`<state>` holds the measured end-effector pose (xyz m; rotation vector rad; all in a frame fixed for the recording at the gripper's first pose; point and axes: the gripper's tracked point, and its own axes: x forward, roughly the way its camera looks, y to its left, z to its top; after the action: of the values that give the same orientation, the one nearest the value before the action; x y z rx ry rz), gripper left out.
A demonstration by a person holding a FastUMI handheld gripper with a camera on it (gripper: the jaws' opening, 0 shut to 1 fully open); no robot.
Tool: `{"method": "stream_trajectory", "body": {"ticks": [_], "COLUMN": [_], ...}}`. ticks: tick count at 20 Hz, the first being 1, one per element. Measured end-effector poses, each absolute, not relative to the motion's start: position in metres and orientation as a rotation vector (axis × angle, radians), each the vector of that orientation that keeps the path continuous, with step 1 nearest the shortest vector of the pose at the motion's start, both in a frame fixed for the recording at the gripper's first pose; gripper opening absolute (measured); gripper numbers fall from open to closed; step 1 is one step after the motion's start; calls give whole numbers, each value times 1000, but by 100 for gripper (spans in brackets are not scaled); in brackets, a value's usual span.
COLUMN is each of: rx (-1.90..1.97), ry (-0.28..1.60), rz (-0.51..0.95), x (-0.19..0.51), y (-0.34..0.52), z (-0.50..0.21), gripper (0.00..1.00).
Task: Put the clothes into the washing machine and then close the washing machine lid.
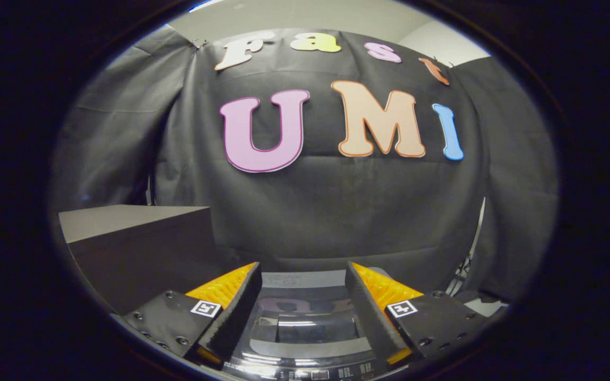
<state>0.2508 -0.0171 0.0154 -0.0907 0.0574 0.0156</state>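
we hold the gripper (pixel 303 312) spread and empty above the washing machine lid (pixel 305 330), which lies shut below.

The gripper (pixel 303 270) has two wedge-shaped fingers with ribbed inner faces and a bumpy texture on their outer sloping sides. Each finger sits on a flat dark block (pixel 170 317) set with round screws along its edges. A small white square tag (pixel 205 308) with a black pattern is fixed on the left block, and a matching tag (pixel 402 308) is on the right one. The fingers stand apart with a wide gap between them.
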Motion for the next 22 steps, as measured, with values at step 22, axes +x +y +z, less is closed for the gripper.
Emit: {"method": "stream_trajectory", "body": {"ticks": [22], "rx": [-47], "ry": [149], "rz": [82], "x": [82], "y": [-27], "z": [-7], "gripper": [97]}}
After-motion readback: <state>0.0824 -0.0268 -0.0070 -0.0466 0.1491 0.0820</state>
